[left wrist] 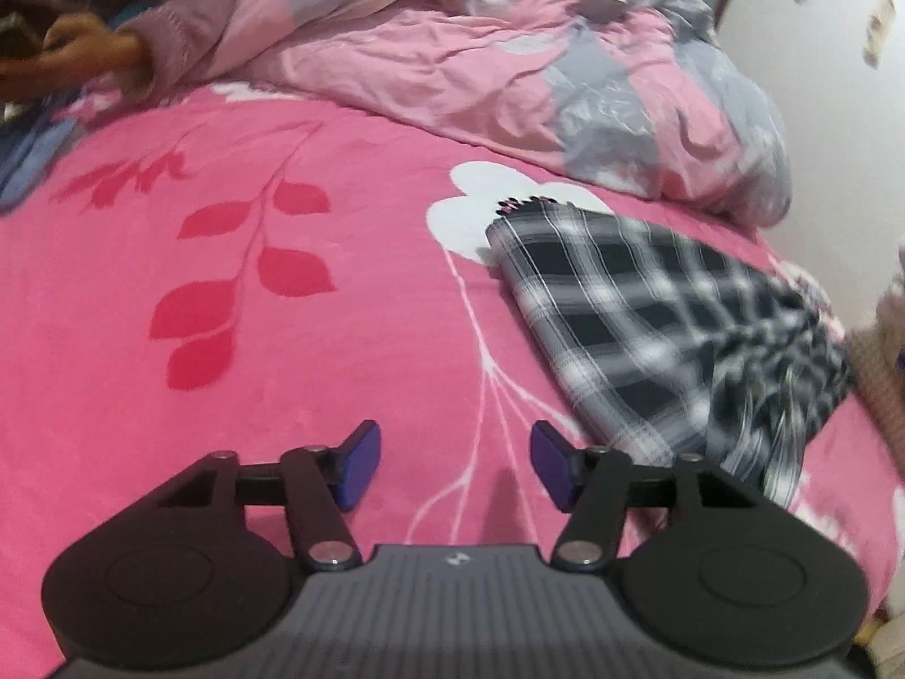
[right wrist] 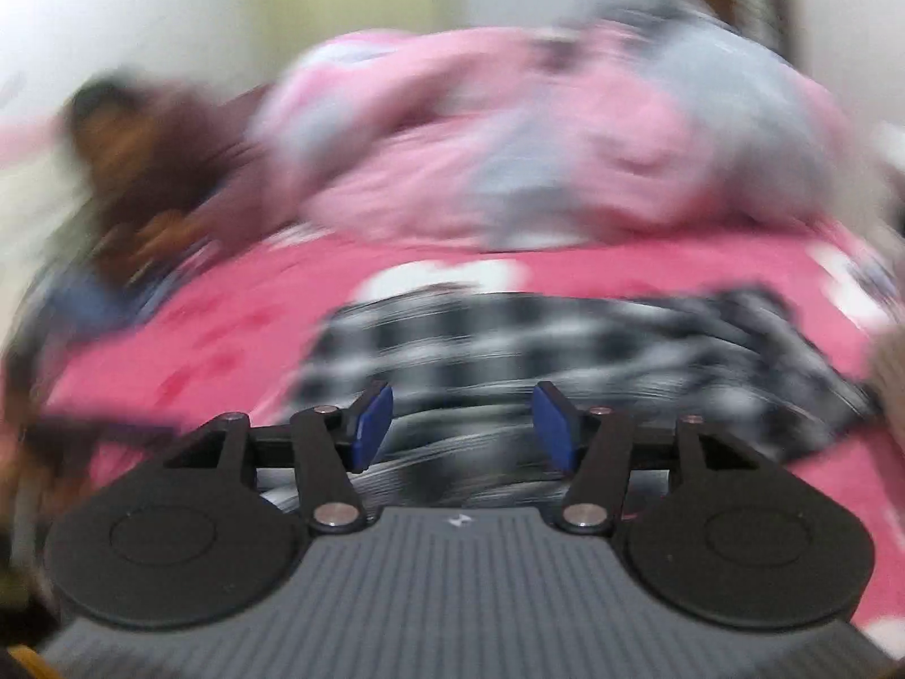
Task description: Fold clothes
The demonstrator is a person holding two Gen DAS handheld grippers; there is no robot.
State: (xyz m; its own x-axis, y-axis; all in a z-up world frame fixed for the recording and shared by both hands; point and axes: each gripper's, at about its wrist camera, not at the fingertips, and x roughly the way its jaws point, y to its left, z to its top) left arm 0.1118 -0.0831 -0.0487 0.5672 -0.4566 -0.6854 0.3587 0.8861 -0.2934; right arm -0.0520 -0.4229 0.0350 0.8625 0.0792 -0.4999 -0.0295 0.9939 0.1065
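A black-and-white checked cloth (left wrist: 667,328) lies folded on the pink bedsheet (left wrist: 283,339), to the right in the left wrist view. My left gripper (left wrist: 455,464) is open above bare sheet, just left of the cloth's near edge, with nothing between its blue pads (left wrist: 359,464). The right wrist view is heavily blurred by motion. There the same checked cloth (right wrist: 509,351) spreads just ahead of my right gripper (right wrist: 462,424), which is open and empty. Whether its fingers touch the cloth I cannot tell.
A rumpled pink and grey quilt (left wrist: 509,68) is heaped along the far side of the bed. Another person's hand and purple sleeve (left wrist: 147,28) rest at the far left. A white wall (left wrist: 837,113) stands at the right, past the bed's edge.
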